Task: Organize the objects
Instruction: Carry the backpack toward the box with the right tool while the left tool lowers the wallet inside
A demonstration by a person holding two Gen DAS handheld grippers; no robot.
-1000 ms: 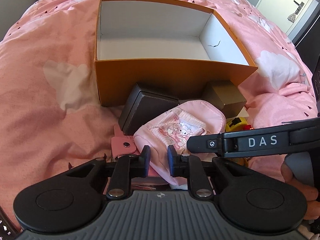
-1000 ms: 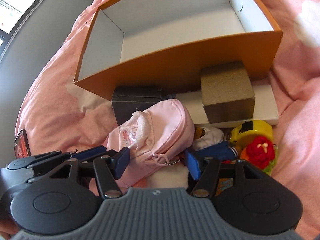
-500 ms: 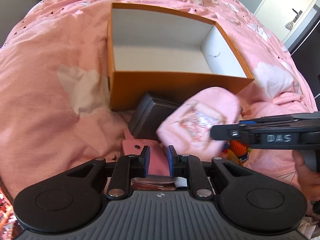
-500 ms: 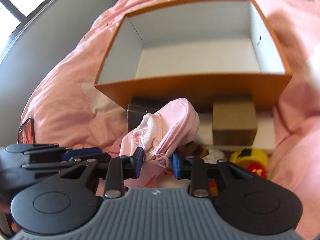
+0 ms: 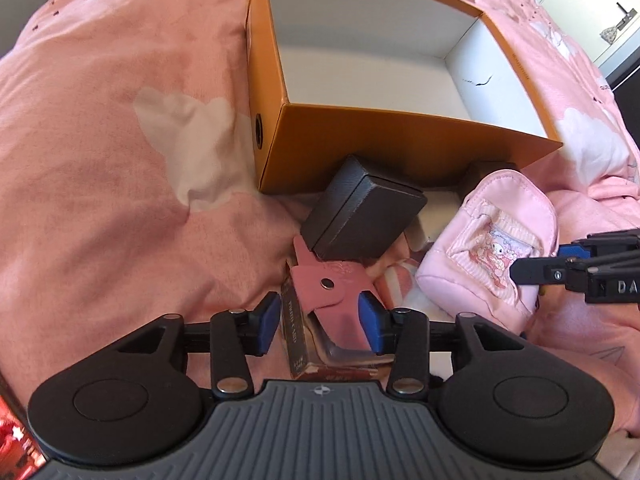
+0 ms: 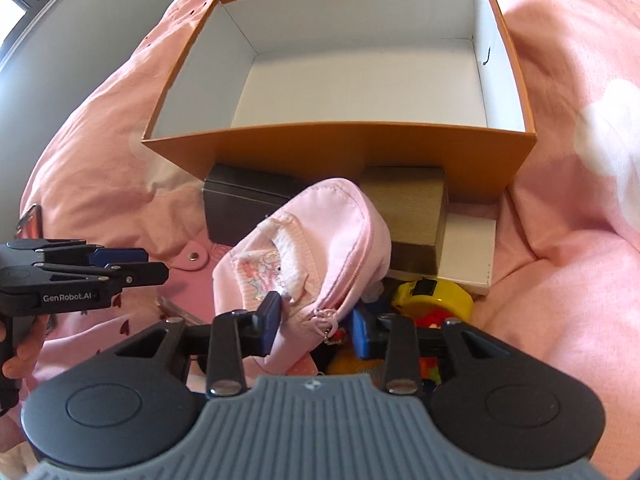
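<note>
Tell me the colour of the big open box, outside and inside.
The box is orange outside and white inside, clearest in the right wrist view.

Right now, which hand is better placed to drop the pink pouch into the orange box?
Right. The right tool has the pink pouch between its opening jaws, facing the orange box; the left tool straddles a pink card holder.

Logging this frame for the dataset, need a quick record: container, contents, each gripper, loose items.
container: orange box, open top, on the pink duvet
contents: nothing visible inside
left gripper: jaws opening, astride the pink snap wallet, pads off it
right gripper: jaws opening, pink pouch between them
loose in front of box: black case, brown box, yellow tape measure
</note>
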